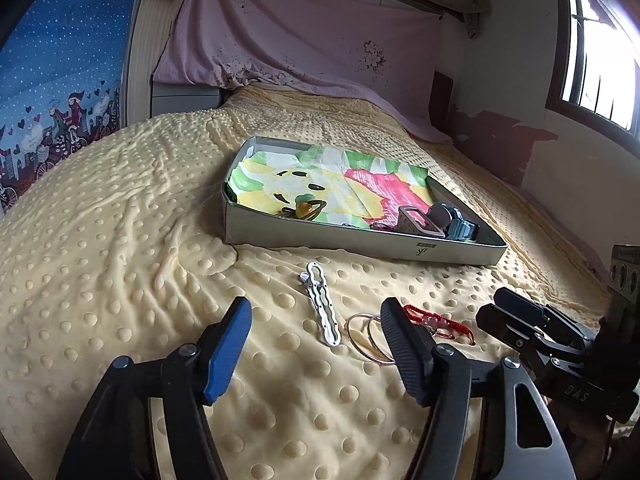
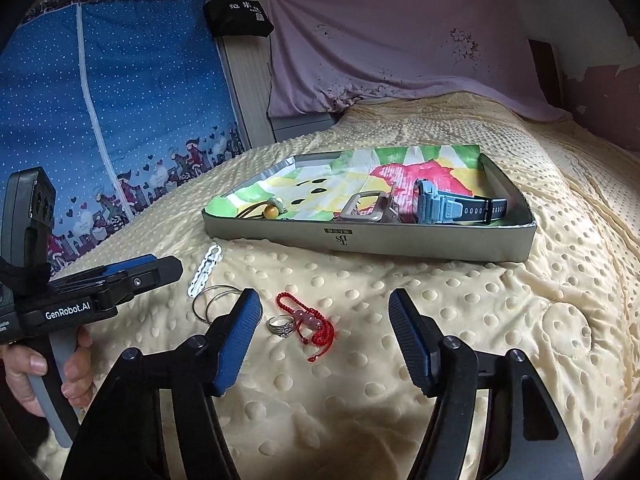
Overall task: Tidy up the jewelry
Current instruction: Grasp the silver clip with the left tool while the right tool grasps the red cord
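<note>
Bumpy yellow bedspread [image 2: 460, 320], gray tray [image 2: 400, 240] mid-bed.
Both grippers, left gripper [image 1: 316, 340] and right gripper [image 2: 324, 328], gaped empty over red bracelet [image 2: 308, 320], ring [image 2: 280, 325], bangles [image 1: 366, 336].

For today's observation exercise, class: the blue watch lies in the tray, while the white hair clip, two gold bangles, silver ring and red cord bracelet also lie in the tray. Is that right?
Not quite. The blue watch is in the tray, but the white hair clip, two gold bangles, silver ring and red cord bracelet lie on the yellow blanket in front of it, as the right wrist view shows.
</note>
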A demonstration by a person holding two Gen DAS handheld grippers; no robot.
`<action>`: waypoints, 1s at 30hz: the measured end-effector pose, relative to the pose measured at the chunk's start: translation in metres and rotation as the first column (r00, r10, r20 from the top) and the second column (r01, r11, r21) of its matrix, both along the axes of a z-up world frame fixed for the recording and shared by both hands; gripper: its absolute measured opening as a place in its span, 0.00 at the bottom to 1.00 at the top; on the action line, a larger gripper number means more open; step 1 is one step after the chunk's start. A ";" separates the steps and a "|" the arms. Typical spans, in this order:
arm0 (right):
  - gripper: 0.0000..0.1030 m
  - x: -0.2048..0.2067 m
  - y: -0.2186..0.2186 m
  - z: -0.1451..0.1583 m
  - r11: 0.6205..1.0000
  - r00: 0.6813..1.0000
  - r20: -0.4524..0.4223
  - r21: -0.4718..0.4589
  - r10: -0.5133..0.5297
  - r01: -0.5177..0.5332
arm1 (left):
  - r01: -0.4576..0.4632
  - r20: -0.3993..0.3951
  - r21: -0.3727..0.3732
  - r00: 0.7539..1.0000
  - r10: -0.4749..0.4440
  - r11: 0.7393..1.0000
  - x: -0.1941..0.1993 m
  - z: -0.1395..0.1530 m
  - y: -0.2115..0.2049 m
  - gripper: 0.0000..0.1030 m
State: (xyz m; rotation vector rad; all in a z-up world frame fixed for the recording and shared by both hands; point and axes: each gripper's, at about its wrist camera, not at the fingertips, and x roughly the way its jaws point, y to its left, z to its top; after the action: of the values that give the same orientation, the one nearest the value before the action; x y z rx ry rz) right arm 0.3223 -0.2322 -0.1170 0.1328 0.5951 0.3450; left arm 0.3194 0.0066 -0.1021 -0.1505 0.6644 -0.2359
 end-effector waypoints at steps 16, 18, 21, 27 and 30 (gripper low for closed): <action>0.35 0.028 0.013 -0.029 0.999 0.992 -0.122 -0.005 0.043 -0.044 | 0.027 -0.123 -0.132 0.991 -0.043 0.991 0.035 -0.027 0.006 0.13; 0.35 0.029 0.014 -0.031 0.999 0.990 -0.131 -0.011 0.044 -0.046 | 0.029 -0.125 -0.131 0.991 -0.045 0.991 0.035 -0.029 0.005 0.11; 0.32 0.030 0.014 -0.032 0.999 0.989 -0.139 -0.014 0.042 -0.045 | 0.031 -0.126 -0.136 0.991 -0.048 0.990 0.035 -0.030 0.006 0.07; 0.27 0.024 0.013 -0.035 0.999 0.989 -0.141 -0.021 0.040 -0.043 | 0.036 -0.119 -0.135 0.992 -0.052 0.990 0.034 -0.031 0.005 0.06; 0.25 0.023 0.013 -0.035 0.999 0.989 -0.146 -0.025 0.034 -0.039 | 0.040 -0.115 -0.134 0.992 -0.056 0.990 0.033 -0.031 0.005 0.06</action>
State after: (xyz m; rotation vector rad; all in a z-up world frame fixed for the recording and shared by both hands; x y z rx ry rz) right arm 0.3453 -0.2192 -0.1521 0.1212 0.7473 0.3644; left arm 0.3519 0.0112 -0.1333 -0.2768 0.7717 -0.3190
